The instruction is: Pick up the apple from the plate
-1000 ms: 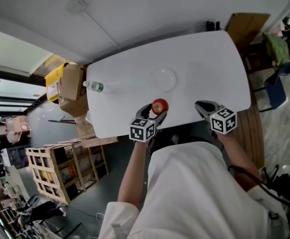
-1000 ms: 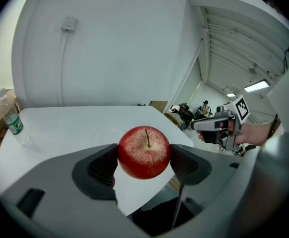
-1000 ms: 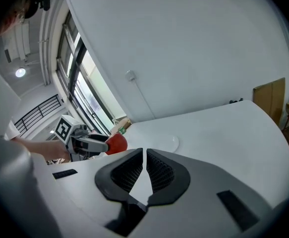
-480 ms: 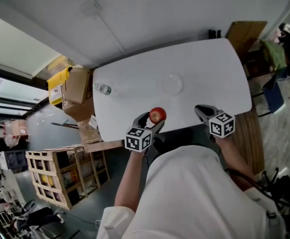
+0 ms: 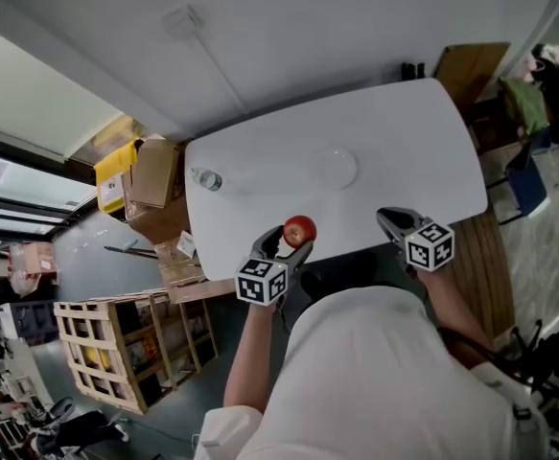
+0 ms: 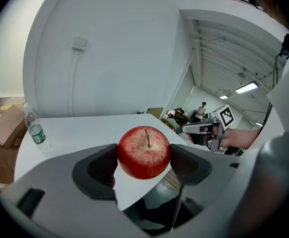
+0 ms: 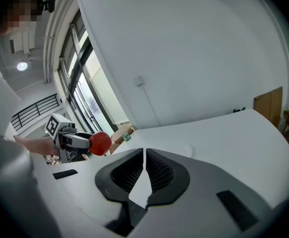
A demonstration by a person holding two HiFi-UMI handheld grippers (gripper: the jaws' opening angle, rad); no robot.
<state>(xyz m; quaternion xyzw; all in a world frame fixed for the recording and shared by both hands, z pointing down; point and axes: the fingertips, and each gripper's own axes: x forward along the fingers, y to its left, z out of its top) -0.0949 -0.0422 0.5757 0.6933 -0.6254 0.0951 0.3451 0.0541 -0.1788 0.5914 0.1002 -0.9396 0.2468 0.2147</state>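
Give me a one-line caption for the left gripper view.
Left gripper, jaws shut on a red apple, stem up, above the white table near its edge.

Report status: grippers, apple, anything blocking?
Left gripper shut on apple. Apple off the plate, at near edge of table. Right gripper shut, empty. Nothing in the way; bottle far off.

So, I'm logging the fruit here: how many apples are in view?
1. The apple is clamped in the left gripper by the table's near edge, off the plate. The right gripper is shut and empty; no other apple shows.
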